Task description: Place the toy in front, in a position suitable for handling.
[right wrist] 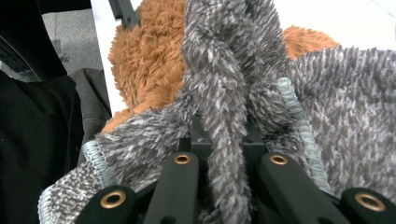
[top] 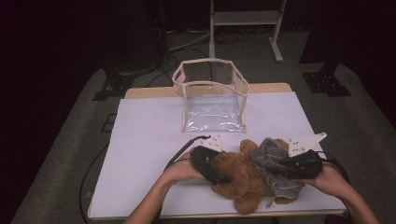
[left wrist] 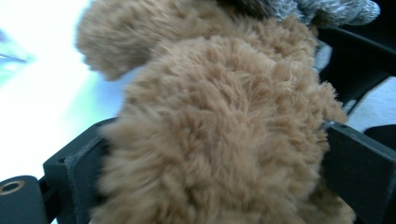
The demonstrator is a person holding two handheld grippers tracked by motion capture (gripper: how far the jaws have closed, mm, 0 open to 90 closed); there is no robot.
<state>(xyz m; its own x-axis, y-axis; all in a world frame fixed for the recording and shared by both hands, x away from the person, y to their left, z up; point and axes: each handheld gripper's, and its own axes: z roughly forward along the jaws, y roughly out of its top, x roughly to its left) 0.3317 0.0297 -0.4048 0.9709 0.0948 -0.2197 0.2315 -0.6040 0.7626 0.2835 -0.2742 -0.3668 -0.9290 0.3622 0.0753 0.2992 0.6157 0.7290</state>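
Grey fleece garment (top: 275, 165) is pinched by the right hand-held gripper (top: 285, 169) at lower right — the brown teddy bear (top: 243, 179) sits between the left hand-held gripper's (top: 219, 175) spread jaws, likely for dressing.

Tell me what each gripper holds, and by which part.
The right gripper is shut on a bunched fold of the grey fuzzy garment. The left gripper stands wide around the brown teddy bear; a grip cannot be told.

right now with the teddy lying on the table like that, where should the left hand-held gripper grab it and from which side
Probably the teddy bear's plump brown body, approached from its left flank, where the left hand-held gripper already has fur between wide jaws. That side is bare; the grey fuzzy garment covers the other side, and the right hand-held gripper is pinching a fold of it.
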